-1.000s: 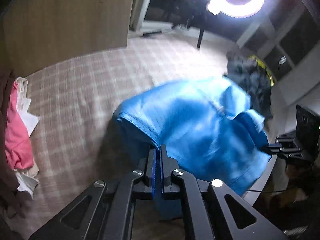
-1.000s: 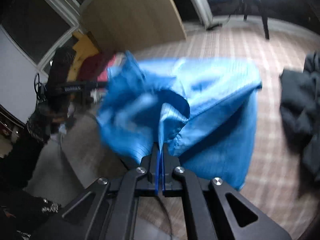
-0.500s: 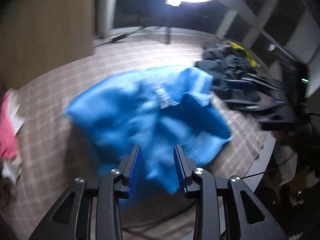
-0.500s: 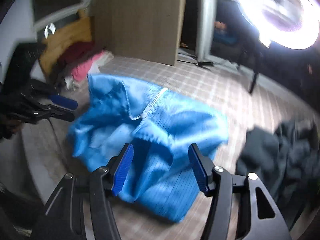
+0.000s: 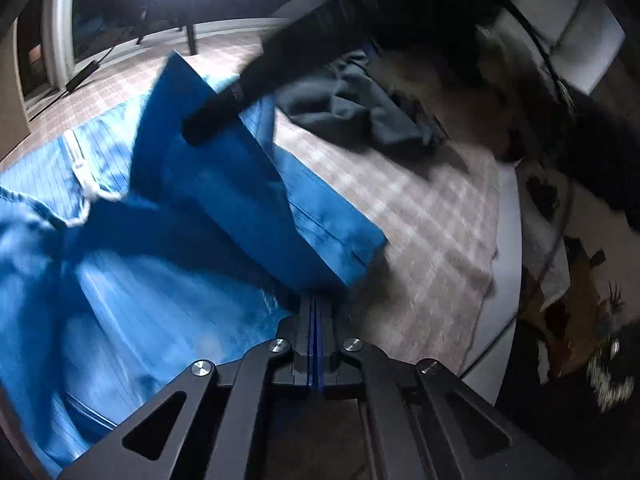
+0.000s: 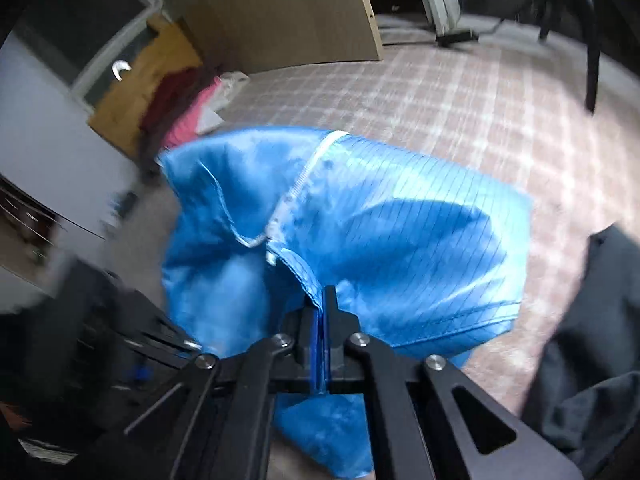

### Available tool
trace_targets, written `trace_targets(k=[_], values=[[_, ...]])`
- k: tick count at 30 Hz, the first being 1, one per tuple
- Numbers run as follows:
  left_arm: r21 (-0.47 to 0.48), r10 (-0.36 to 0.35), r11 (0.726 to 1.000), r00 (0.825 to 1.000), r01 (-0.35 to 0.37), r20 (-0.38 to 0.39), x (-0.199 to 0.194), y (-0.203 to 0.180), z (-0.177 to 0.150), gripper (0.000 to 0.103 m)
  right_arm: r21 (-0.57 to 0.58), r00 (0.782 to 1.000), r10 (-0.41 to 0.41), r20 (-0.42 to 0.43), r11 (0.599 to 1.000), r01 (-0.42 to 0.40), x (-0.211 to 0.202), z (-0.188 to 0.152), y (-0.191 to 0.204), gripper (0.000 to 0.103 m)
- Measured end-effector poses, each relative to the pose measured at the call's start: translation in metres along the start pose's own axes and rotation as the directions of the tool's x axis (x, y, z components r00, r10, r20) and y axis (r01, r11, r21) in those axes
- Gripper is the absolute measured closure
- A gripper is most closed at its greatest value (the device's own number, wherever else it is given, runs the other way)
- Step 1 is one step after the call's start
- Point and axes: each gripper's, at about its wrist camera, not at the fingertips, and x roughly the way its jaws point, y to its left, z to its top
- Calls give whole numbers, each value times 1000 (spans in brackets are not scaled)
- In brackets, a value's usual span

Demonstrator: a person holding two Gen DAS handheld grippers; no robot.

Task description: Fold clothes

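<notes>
A blue jacket (image 5: pixel 120 280) with a white zip (image 6: pixel 304 176) lies crumpled on the checked cloth of the table (image 5: pixel 420 220). My left gripper (image 5: pixel 316 300) is shut, with a corner of the blue fabric pinched at its tips. In the right wrist view the jacket (image 6: pixel 400 240) bulges up, and my right gripper (image 6: pixel 322 300) is shut on its stitched hem near the zip's lower end. A dark blurred bar (image 5: pixel 248 84) reaches from the upper right to a raised fold. Both views are smeared by motion.
A dark grey garment (image 5: pixel 352 112) lies heaped on the cloth beyond the jacket, seen again as a dark heap (image 6: pixel 592 320). Pink and red clothes (image 6: pixel 188 112) sit by a wooden board (image 6: pixel 280 12). The table's rounded edge (image 5: pixel 508 320) runs close on the right.
Both grippers let go of the jacket, stood open half a second ago, then dropped closer and shut on it at new spots. The jacket has slumped onto the cloth.
</notes>
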Motion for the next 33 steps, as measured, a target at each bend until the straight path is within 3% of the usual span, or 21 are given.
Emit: trace_targets(k=[2,4,9,10,12,14,16,17,18,20,21,24,26,30,33], values=[[13,-20,1000,1000,20,8,-2,-5,-8,103,83,986,167,14,982,-168,-6,2,-16,102],[46,-3,999,1000,4,-21,3,-12,-15,103,209,951,308,-13,931,-298,6,1,-41,102],[100,27,995,999,-23,-37,4,-28,-18,103,284,985,155,-77,950,-127,19,-8,-63,101],[104,33,994,998,-29,-47,5,-29,-18,103,239,996,50,-71,970,-31,11,-5,-56,100],[75,32,997,998,-27,-60,1,-27,-16,103,152,987,-154,-42,976,159,-6,0,-39,94],[36,64,997,998,-63,-27,-23,-27,-16,100,101,970,-238,52,967,233,-31,4,-15,94],[-18,134,991,991,-134,24,-51,-21,-18,96,24,968,-211,136,977,210,-51,4,19,81],[-54,189,981,980,-186,56,-67,-16,-21,94,-59,970,-185,160,979,196,-52,3,41,59],[-91,243,968,966,-236,85,-83,-10,-23,88,-141,969,-175,174,969,200,-47,3,61,49],[-203,319,934,943,-295,93,-95,13,-31,86,-304,974,-150,172,932,197,-27,5,98,48],[-260,319,922,944,-288,84,-96,26,-36,86,-372,979,-148,139,908,190,-10,8,112,48],[-384,314,886,945,-259,88,-99,50,-51,86,-454,988,-147,53,877,155,26,17,121,48],[-419,372,854,925,-309,74,-100,49,-57,86,-460,990,-143,-2,879,126,45,25,119,48],[-392,429,841,901,-372,64,-95,26,-50,82,-390,994,-38,-99,921,-3,50,35,98,49],[-350,487,817,873,-458,-7,-76,19,-48,82,-378,992,-33,-123,926,-16,50,37,91,49]])
